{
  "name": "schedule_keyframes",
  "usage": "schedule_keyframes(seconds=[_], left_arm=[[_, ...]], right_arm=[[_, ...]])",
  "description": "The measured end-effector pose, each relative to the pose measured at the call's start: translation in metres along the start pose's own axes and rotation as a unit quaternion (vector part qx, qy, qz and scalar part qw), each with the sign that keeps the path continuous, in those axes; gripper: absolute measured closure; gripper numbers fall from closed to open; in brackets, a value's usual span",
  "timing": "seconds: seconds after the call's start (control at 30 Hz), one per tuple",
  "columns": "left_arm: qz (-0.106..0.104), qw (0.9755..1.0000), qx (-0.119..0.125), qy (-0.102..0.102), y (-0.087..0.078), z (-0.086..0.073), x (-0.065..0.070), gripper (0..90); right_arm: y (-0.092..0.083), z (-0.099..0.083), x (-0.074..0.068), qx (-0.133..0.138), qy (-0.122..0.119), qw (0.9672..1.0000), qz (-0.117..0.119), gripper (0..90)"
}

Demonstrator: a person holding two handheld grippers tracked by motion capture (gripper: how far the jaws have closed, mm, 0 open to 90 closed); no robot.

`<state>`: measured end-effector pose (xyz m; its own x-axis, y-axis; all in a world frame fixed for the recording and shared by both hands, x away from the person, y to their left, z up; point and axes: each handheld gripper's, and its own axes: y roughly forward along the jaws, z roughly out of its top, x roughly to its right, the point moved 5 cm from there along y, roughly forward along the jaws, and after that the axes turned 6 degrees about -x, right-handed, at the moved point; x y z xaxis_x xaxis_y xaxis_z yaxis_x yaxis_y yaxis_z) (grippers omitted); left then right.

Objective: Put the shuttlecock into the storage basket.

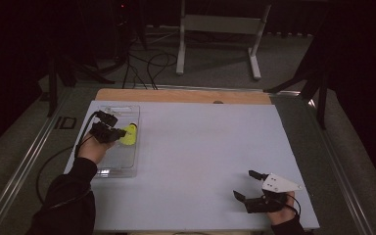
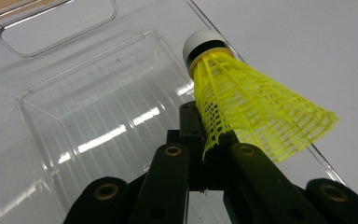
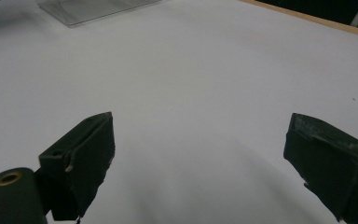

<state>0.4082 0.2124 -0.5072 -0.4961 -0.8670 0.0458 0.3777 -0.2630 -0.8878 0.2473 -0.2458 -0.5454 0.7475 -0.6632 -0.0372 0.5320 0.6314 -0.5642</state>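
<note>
Left gripper: jaws clamped on the skirt of a yellow plastic mesh shuttlecock with a white cork tip, held over the right edge of a clear plastic rectangular tray | right gripper: jaws spread wide, nothing between them, resting over a white table sheet, well apart from the tray

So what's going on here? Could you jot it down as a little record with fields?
Held thing: yellow shuttlecock, white cork end pointing away from the gripper
Holder: left gripper, jaws shut on the skirt's edge
Below it: clear plastic tray at the left of the white table
Shuttlecock position: over the tray's right rim; contact cannot be told
Other hand: right gripper, jaws open, nothing between them, near the table's front right
</note>
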Motion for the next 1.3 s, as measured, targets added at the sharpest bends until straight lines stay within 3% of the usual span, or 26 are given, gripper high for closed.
schedule_keyframes(seconds=[0.2,0.27,0.47,0.57,0.7,0.77,0.8,0.87,0.93,1.1,1.3], left_arm=[[-0.011,0.9998,-0.016,0.009,0.002,-0.002,0.001,88.4],[-0.013,0.9997,-0.017,0.009,0.002,-0.003,0.002,83.4],[0.002,0.9991,-0.032,0.028,0.000,-0.004,0.011,55.3],[0.011,0.9988,-0.039,0.028,-0.003,-0.002,0.014,39.6],[0.019,0.9994,-0.024,0.017,-0.011,0.002,0.015,26.2],[0.015,0.9998,-0.014,0.009,-0.016,0.005,0.016,22.0],[0.011,0.9999,-0.009,0.005,-0.018,0.006,0.017,15.7],[0.003,1.0000,-0.004,0.006,-0.022,0.007,0.018,13.3],[-0.011,0.9999,-0.004,0.006,-0.023,0.008,0.020,1.0],[-0.017,0.9997,0.005,0.015,-0.025,0.008,0.022,0.3],[-0.033,0.9978,0.031,0.048,-0.027,0.012,0.030,0.0]], right_arm=[[0.000,0.000,0.000,0.000,0.001,1.0000,0.000,8.8],[0.000,0.000,0.000,0.000,0.000,1.0000,0.000,8.8],[0.000,0.000,0.000,0.000,0.001,1.0000,-0.001,8.8],[0.000,0.000,0.000,0.000,0.000,1.0000,-0.001,8.8],[-0.001,0.000,0.000,0.000,0.000,1.0000,-0.002,8.8],[-0.001,0.000,0.000,0.000,0.000,1.0000,-0.002,8.8],[-0.001,0.000,0.000,0.000,0.000,1.0000,-0.002,8.8],[-0.001,0.000,0.000,0.000,0.000,1.0000,-0.002,8.8],[-0.001,0.000,0.000,0.000,-0.001,1.0000,-0.002,8.8],[-0.001,0.000,0.000,0.000,0.000,1.0000,-0.002,8.8],[-0.001,0.000,0.000,0.000,0.000,1.0000,-0.002,8.8]])
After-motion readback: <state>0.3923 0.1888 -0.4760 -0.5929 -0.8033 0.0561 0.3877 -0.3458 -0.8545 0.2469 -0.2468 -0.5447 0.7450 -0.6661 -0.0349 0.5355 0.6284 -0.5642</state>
